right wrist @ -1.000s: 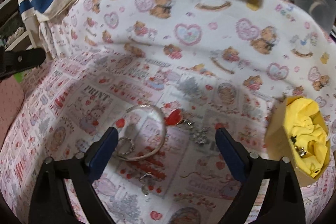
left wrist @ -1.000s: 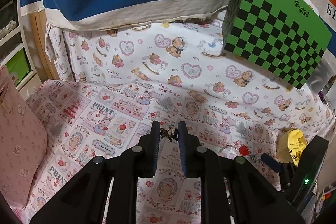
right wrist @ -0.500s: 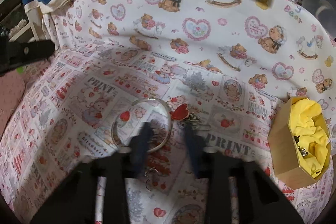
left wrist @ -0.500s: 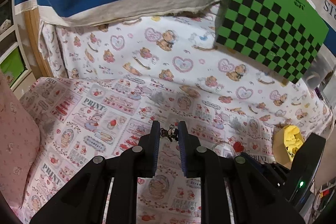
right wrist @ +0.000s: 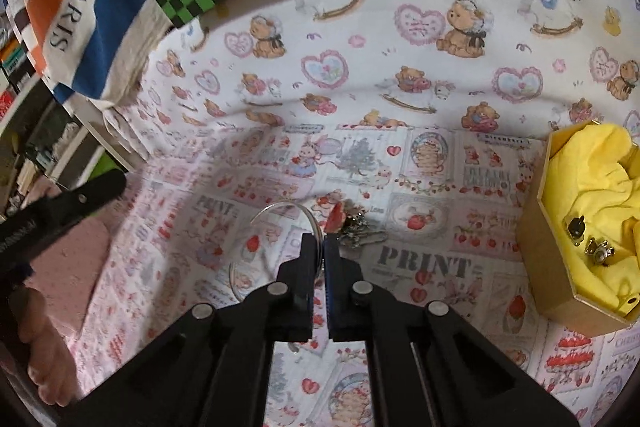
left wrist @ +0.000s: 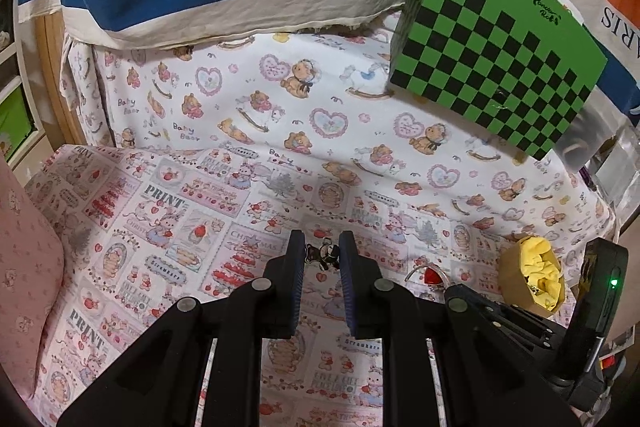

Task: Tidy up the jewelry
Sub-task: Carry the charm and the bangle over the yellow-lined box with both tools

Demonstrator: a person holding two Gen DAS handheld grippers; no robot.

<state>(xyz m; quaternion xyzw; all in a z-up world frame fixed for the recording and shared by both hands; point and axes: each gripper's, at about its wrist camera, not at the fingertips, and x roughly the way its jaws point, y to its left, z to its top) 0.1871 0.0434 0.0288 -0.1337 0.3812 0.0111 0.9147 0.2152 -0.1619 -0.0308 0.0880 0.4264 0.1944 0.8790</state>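
Inside cardboard box (right wrist: 548,259): yellow cloth (right wrist: 592,183), 2 small charms (right wrist: 588,239); right tongs (right wrist: 320,247) clenched on bangle (right wrist: 276,209), left tongs (left wrist: 320,259) on bear charm (left wrist: 320,255).

Two close wrist views angled down, perhaps sharing bedsheet (left wrist: 224,227) (right wrist: 420,267).

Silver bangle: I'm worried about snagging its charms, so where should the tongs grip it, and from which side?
Grip the silver bangle's bare wire on its near arc, beside the red heart charm, coming down from the near side with pads across the wire. The hoop is thin and open, so only its rim offers a pinch. The right tongs are shut there.
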